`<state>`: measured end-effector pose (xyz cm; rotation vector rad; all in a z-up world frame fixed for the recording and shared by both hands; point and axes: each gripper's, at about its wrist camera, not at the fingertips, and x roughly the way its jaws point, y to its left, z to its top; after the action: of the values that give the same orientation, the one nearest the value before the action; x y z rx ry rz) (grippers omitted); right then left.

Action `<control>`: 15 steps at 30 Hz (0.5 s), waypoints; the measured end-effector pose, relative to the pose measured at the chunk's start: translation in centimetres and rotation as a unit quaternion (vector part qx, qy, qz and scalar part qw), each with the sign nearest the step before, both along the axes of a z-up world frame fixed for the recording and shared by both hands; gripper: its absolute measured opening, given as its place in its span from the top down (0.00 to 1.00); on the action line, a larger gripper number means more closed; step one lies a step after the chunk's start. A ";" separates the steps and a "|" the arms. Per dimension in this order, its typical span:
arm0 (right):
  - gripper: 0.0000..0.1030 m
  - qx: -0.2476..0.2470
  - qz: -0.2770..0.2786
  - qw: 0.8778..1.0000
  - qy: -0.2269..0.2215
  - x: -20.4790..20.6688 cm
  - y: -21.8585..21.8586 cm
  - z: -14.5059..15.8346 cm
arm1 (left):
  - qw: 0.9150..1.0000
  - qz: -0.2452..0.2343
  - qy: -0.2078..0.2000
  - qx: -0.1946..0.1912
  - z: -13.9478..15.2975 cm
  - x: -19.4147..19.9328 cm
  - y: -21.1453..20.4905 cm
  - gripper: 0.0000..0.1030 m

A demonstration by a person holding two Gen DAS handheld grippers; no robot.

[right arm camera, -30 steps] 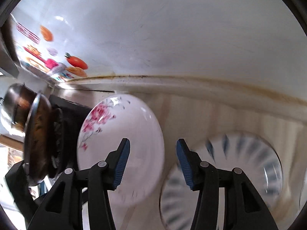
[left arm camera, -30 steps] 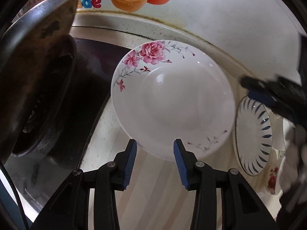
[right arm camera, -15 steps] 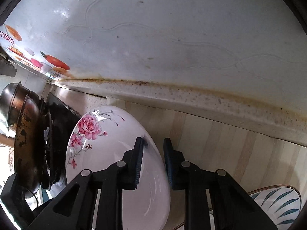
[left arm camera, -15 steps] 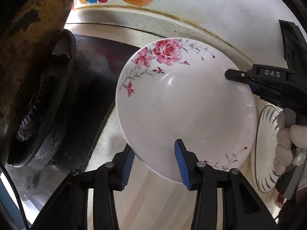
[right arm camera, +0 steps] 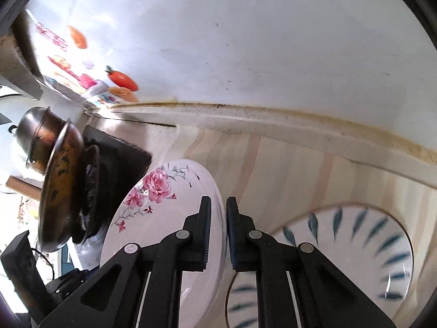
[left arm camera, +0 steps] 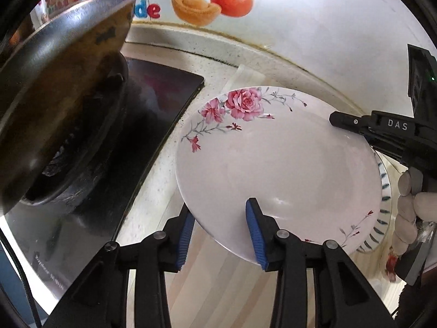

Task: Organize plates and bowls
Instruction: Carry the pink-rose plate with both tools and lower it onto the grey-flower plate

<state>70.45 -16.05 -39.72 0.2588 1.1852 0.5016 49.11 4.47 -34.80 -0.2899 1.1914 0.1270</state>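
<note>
A white plate with pink roses [left arm camera: 275,161] hangs tilted above the counter, and my right gripper [right arm camera: 218,218] is shut on its right rim. In the left wrist view that right gripper [left arm camera: 344,121] reaches in from the right. My left gripper [left arm camera: 220,210] is open, and the plate's near rim sits between its blue pads [left arm camera: 255,229] without being pinched. Partly under the rose plate [right arm camera: 153,218], a white plate with blue leaf marks [right arm camera: 368,246] lies flat on the counter; the left wrist view shows only the edge of this blue-leaf plate [left arm camera: 383,191].
A dark, rusty wok [left arm camera: 54,109] sits on the black stove [left arm camera: 164,104] to the left. The white wall [right arm camera: 273,41] and its stained ledge run close behind. A dish with a red flower [left arm camera: 392,262] peeks out at the right, below a hand [left arm camera: 407,207] holding the right gripper.
My right gripper moved onto the rose plate's rim and shut on it. The plate has tipped up and shifted right over the blue-leaf plate. The left gripper stays open at the near rim.
</note>
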 end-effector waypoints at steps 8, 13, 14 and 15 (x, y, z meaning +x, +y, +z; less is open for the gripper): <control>0.88 0.024 -0.015 0.999 -0.014 -7.4 -5.4 4.2 | 0.999 -0.030 -0.018 0.012 4.0 -4.1 -2.7 0.65; 0.88 0.024 -0.030 0.999 -0.022 -13.3 -9.6 6.4 | 0.997 -0.059 -0.035 0.023 6.3 -7.7 -5.7 0.65; 0.88 0.026 -0.035 0.999 -0.022 -14.7 -10.8 6.7 | 0.997 -0.069 -0.038 0.026 6.7 -8.6 -6.7 0.65; 0.88 0.028 -0.041 0.998 -0.023 -16.2 -11.9 7.0 | 0.996 -0.075 -0.039 0.026 6.9 -9.0 -7.3 0.65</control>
<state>54.25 -27.97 -32.70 0.3425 1.1128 0.4668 40.16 -2.82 -27.94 -0.1566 1.1256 0.0149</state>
